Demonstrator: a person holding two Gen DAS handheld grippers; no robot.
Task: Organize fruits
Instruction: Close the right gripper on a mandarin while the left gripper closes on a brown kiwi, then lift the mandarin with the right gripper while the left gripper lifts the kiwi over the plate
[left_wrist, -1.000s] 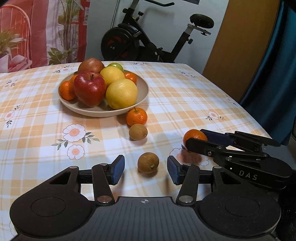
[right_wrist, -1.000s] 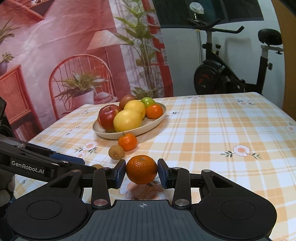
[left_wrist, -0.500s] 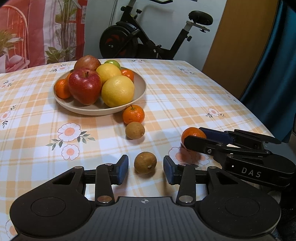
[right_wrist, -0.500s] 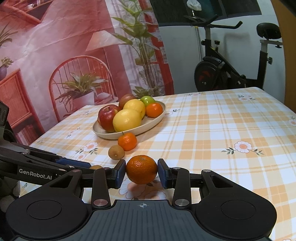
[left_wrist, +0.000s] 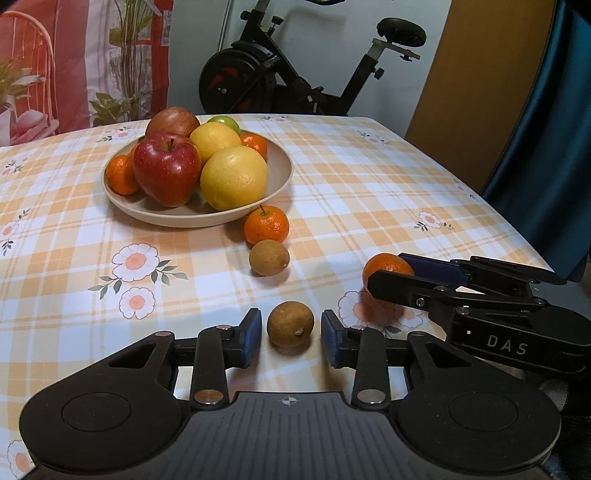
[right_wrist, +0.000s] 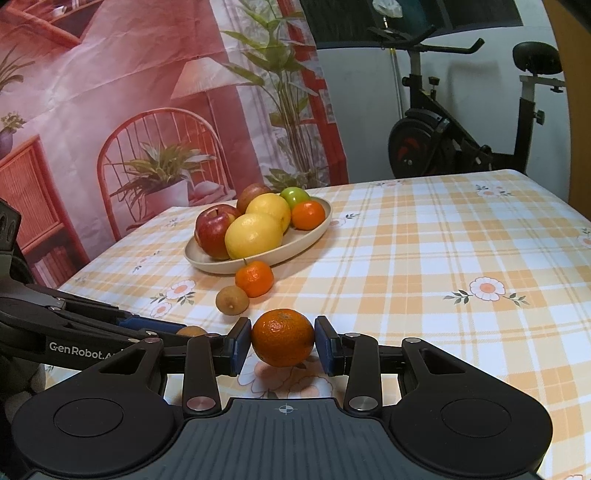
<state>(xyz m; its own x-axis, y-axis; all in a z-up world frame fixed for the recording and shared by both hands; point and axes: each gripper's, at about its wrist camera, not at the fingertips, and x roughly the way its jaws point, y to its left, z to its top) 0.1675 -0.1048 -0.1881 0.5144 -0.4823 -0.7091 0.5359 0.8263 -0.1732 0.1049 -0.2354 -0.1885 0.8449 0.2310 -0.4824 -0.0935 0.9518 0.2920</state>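
The right gripper (right_wrist: 283, 345) is clamped on a mandarin (right_wrist: 283, 337), both blue pads pressed against its sides, and the fruit is held just above the checked tablecloth (right_wrist: 424, 266) with a shadow under it. From the left wrist view that same mandarin (left_wrist: 387, 267) is only half seen, tucked behind the right gripper's near finger, so the grip itself can't be judged there.

The left gripper (left_wrist: 291, 332) is set fairly narrow around a small brown fruit (left_wrist: 290, 324) sitting on the cloth; a sliver of gap is seen on each side, so nothing is gripped. In the right wrist view only a bit of that brown fruit (right_wrist: 191, 331) peeks out behind the left gripper's fingers.

Further back, a second brown fruit (left_wrist: 269, 257) and a loose tangerine (left_wrist: 266, 225) are lying just beside each other, right in front of the beige bowl (left_wrist: 282, 173). The bowl is loaded with a red apple (left_wrist: 167, 168), two big yellow citrus, small oranges and more. A green fruit (right_wrist: 294, 196) at the back is shown much better from the right side. An exercise bike (left_wrist: 295, 74) is parked behind the table.
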